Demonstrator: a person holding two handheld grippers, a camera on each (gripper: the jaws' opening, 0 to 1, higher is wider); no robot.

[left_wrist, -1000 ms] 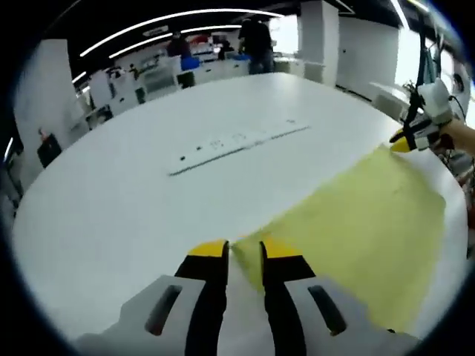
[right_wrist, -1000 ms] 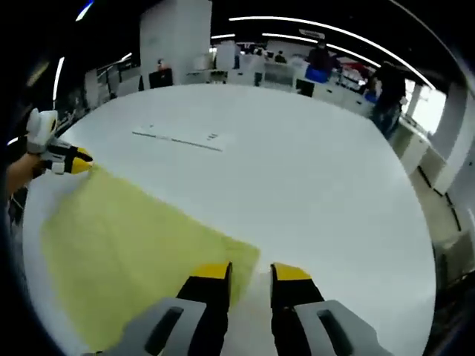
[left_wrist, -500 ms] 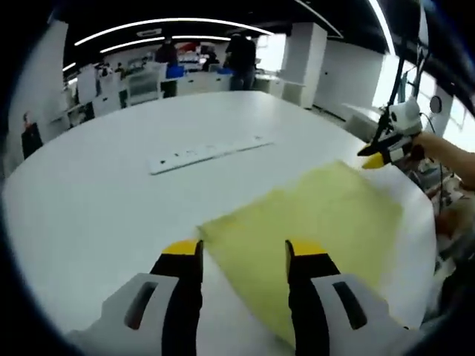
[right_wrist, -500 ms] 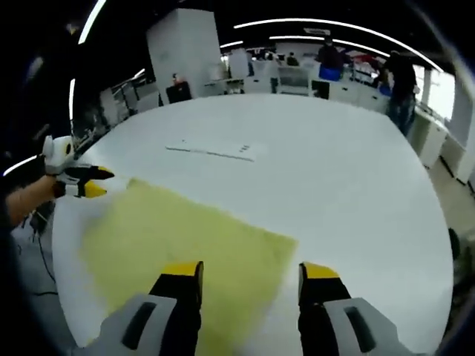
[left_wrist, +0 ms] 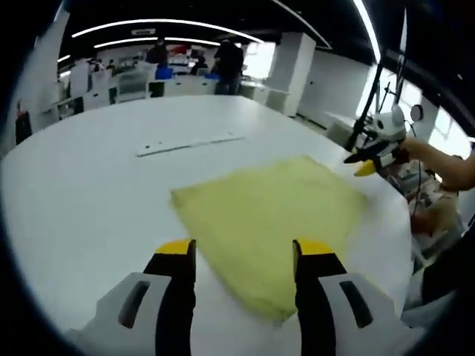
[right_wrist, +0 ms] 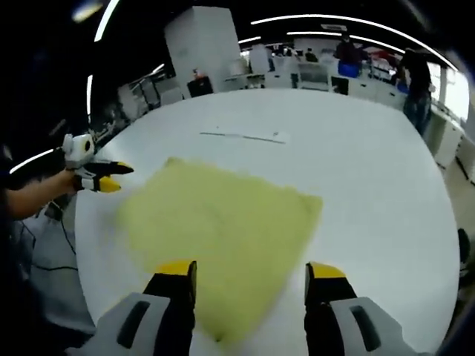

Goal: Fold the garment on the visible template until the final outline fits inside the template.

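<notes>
yellow garment [left_wrist: 271,222] flat on table [left_wrist: 89,193]

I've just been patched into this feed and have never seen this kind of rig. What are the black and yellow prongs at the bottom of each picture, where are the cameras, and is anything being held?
No robot here: a person holds a hand gripper in each hand, and a fisheye camera rides on each one, looking forward along its jaws. The prongs at the bottom of the left gripper view are the left gripper; those in the right gripper view are the right gripper. Each one also appears at the edge of the other's view, held in the person's hand.

A yellow garment lies flat on a big white table. Farther back on the table is a thin white strip; what it is I cannot tell.

Both pairs of jaws stand wide open above the cloth's near edge, holding nothing.
</notes>
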